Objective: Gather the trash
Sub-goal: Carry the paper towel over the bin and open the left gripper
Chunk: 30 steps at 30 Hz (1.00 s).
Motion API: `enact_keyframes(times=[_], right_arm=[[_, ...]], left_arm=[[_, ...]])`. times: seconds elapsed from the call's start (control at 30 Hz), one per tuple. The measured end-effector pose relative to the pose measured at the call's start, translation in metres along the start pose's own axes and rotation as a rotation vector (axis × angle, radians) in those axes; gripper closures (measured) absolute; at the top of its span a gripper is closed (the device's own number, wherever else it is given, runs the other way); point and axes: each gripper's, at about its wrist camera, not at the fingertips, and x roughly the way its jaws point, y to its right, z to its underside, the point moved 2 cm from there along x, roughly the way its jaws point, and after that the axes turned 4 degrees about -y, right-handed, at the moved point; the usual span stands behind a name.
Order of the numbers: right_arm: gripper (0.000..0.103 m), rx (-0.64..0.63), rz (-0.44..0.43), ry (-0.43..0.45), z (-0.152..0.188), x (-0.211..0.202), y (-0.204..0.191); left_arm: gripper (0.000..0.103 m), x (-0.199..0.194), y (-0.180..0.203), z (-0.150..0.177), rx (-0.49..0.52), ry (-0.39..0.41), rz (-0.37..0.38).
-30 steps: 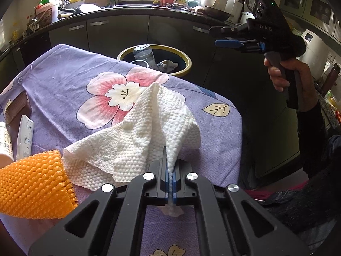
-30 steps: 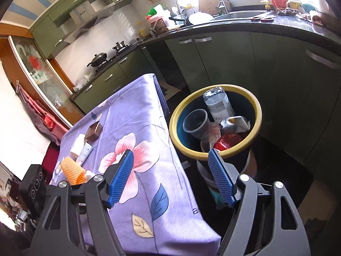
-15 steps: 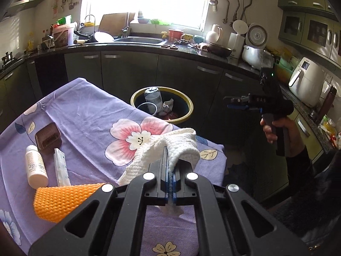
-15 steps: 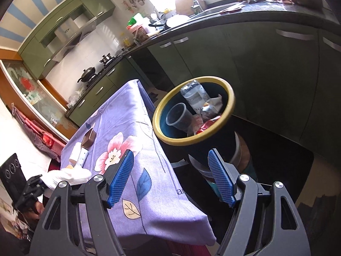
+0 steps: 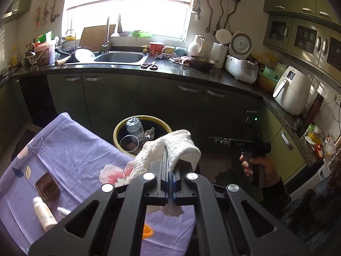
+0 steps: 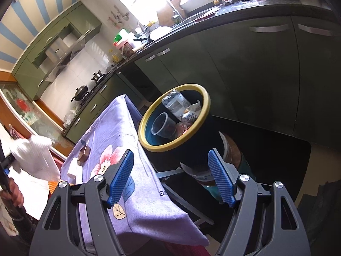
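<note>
The white paper towel (image 5: 170,149) is pinched between the closed fingers of the left gripper (image 5: 170,170), held in the air above the purple floral tablecloth (image 5: 70,153) on the near side of the yellow-rimmed trash bin (image 5: 119,128). That bin already holds a plastic bottle (image 5: 134,125) and a clear cup (image 5: 129,143). The right gripper (image 6: 173,177) hangs near the bin, its blue fingers (image 6: 121,179) spread wide with nothing between them.

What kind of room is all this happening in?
A home kitchen, by the look of it: a steel sink under the window, a rice cooker on the dark counter, and a gas stove with a wok along the side wall.
</note>
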Motion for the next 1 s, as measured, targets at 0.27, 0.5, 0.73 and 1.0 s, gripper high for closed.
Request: enact_keyframes(times=[0.27, 0.5, 0.73, 1.0], right_arm=[[0.031, -0.03, -0.027, -0.012, 0.002, -0.001, 0.01], [0.027, -0.294, -0.175, -0.118, 0.012, 0.041, -0.06], [0.026, -0.247, -0.129, -0.079, 0.016, 0.024, -0.041], [0.025, -0.158, -0.069, -0.035, 0.007, 0.01, -0.006]], left_arm=[[0.101, 0.039, 0.002, -0.059, 0.018, 0.023, 0.026], [0.101, 0.046, -0.007, -0.061, -0.014, 0.025, 0.02], [0.101, 0.06, -0.003, -0.075, 0.038, 0.003, 0.013], [0.101, 0.116, -0.007, -0.102, 0.05, -0.064, 0.028]])
